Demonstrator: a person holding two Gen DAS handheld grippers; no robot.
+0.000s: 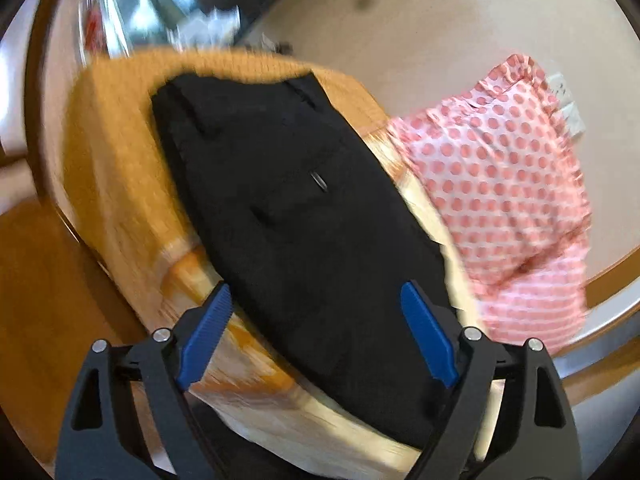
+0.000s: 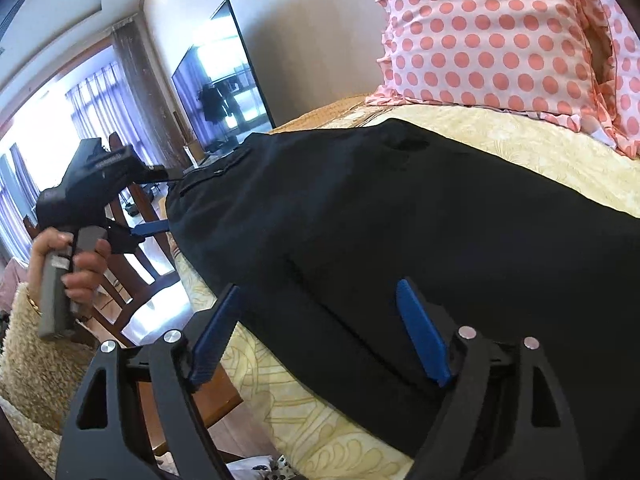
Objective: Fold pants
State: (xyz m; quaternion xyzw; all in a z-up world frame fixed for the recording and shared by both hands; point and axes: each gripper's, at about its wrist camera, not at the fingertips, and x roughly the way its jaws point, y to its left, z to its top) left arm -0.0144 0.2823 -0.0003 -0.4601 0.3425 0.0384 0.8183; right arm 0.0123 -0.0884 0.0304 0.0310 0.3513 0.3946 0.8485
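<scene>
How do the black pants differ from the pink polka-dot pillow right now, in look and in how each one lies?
The black pants are plain and dark; the pink polka-dot pillow is white-pink with coral dots and a ruffled edge. The pants lie flat and spread out; the pillow is plump and raised. The pants reach between the open right gripper fingers; the pillow sits beyond them. Both rest on the yellow patterned cover.

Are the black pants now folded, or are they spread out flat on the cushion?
Probably folded. The black pants lie as one compact shape on the yellow cushion, with no separate legs visible. Layers cannot be seen clearly.
</scene>
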